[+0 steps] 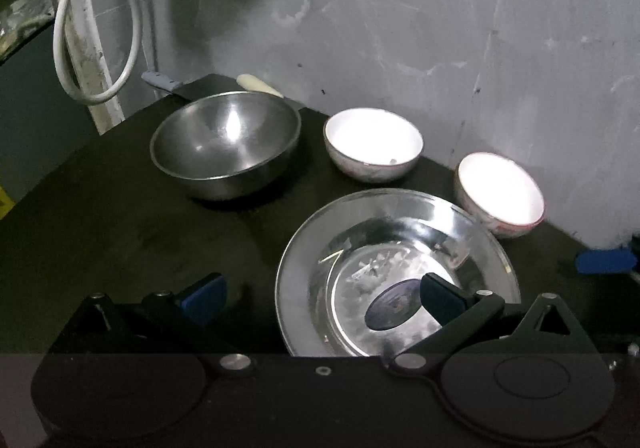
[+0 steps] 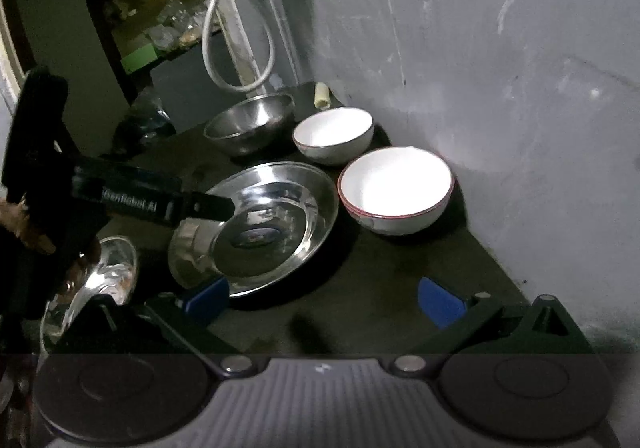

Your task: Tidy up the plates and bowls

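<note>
Steel plate point(image 1: 396, 272) partly hidden under spread left gripper point(image 1: 320, 296); right gripper point(image 2: 324, 300) likewise released.

The dark table point(image 1: 120, 216) is bare along its left front, an open lane toward the steel bowl point(image 1: 226, 146), which stands at the back corner with a white cable point(image 1: 68, 60) looping just beside it. On the right the wall point(image 1: 440, 48) closes in behind two white bowls point(image 1: 374, 144) point(image 1: 502, 194), leaving little room there. The steel plate point(image 2: 264, 228) fills the middle; bare tabletop lies between it and the right gripper point(image 2: 324, 300). Another shiny dish point(image 2: 100, 280), perhaps glass, crowds the left edge.
</note>
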Demonstrator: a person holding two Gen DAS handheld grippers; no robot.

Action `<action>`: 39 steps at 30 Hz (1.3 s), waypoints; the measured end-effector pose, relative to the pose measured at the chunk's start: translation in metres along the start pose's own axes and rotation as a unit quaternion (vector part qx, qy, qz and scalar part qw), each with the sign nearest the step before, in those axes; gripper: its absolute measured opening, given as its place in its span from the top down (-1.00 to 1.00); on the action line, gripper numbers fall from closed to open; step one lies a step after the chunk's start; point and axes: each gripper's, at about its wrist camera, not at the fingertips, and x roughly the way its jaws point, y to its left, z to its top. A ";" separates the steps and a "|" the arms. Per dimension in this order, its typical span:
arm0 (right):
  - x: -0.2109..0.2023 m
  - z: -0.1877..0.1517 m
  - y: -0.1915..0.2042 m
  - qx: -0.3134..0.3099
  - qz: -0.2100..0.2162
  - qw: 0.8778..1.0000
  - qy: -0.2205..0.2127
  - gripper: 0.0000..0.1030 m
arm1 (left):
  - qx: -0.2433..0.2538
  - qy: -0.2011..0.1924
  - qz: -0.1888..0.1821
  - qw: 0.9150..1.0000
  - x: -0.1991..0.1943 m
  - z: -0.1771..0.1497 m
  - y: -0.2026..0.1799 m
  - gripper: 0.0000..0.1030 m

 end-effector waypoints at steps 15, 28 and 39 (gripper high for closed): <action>0.026 0.013 0.006 0.012 0.008 1.000 -0.002 -0.30 | -0.033 0.030 0.048 0.998 0.004 0.006 -0.006 -0.48; 0.029 0.010 0.012 0.014 0.010 1.000 0.018 0.46 | -0.067 0.053 0.054 0.995 0.000 -0.003 0.000 0.51; -0.004 0.003 0.022 0.001 0.016 1.000 0.012 0.52 | -0.075 0.039 0.056 0.995 -0.055 -0.020 -0.019 0.53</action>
